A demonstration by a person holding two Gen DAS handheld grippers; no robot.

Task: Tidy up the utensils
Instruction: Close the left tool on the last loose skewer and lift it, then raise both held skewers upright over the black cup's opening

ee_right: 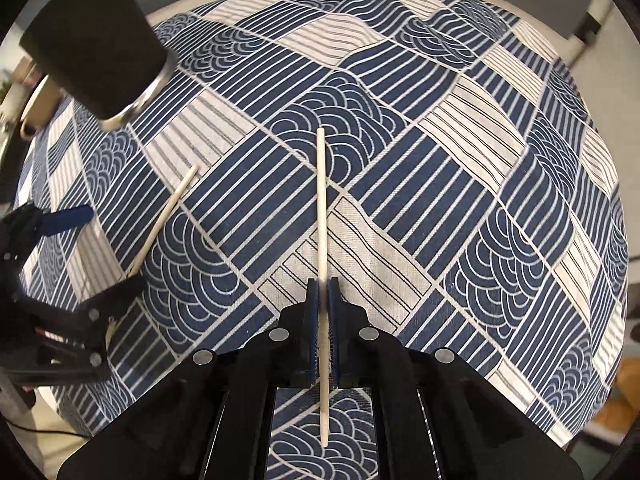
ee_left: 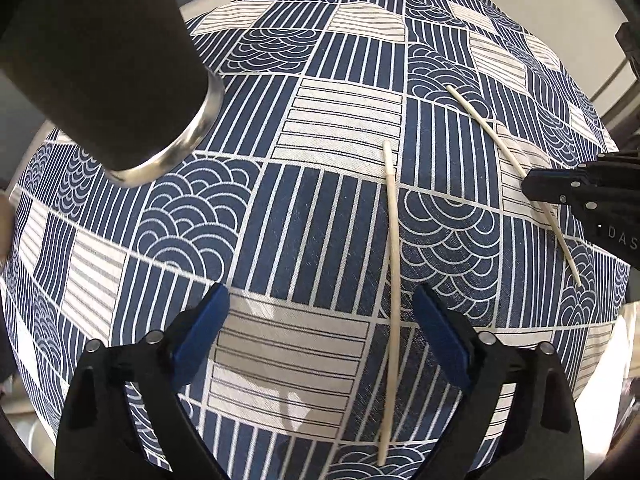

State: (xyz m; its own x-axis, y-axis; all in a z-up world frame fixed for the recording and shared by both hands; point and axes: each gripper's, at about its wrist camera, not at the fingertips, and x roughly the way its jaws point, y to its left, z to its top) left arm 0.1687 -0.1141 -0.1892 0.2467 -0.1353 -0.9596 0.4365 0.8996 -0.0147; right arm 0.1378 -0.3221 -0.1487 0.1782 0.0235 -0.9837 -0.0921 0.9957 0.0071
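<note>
Right gripper is clamped on one chopstick; the other chopstick lies lengthwise between the wide-open left gripper fingers (closest hand).

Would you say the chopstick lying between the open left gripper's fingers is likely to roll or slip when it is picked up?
Probably yes. The loose chopstick looks thin, round and smooth, so a nudge from the left gripper could roll it on the flat tablecloth. It looks stiff and light; held off-centre, it may pivot between the pads.

Two pale wooden chopsticks: one flat on patterned cloth, other clamped mid-length; dark cup upright.
</note>
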